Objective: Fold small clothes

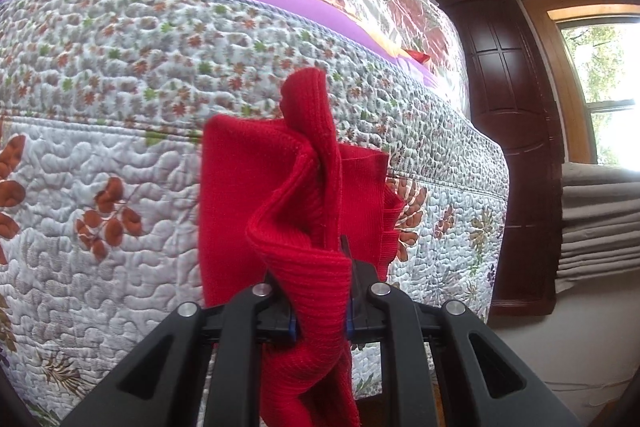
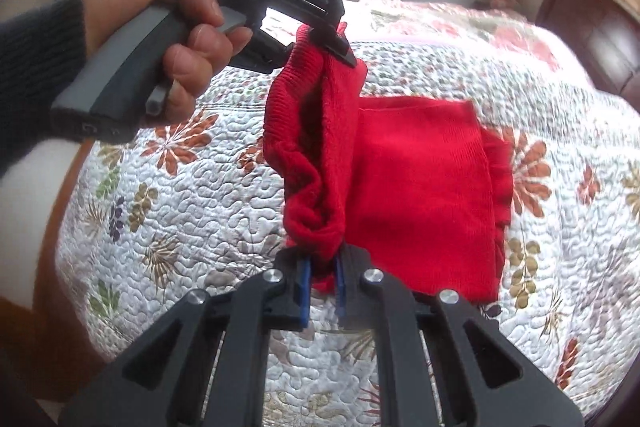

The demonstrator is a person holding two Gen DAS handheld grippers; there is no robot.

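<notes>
Two grippers share one red knit garment [image 2: 416, 187] above the quilted bedspread [image 2: 200, 195]. The right gripper [image 2: 322, 291] has its blue-padded fingers [image 2: 304, 287] closed on a bunched edge of the knit, and the left gripper [image 2: 338, 45], worked by a hand [image 2: 168, 27] in a dark sleeve, pinches the same edge further along, so the ribbed band hangs taut between the two holds. In the left wrist view the left gripper [image 1: 322, 323] is likewise clamped on a thick roll of the red knit garment [image 1: 288, 195], fabric filling the gap between its fingers.

The rest of the garment lies flat on the bedspread near the bed's foot end, a ribbed hem showing along its far side. Holding one edge at two points keeps it straight, which looks like the set-up for carrying that edge across the flat part to make a fold. The fold itself is not yet laid: the lifted edge is high and loosely rolled.

Behind the bed stand a dark wooden headboard [image 1: 516, 131] and a window [image 1: 600, 87].
</notes>
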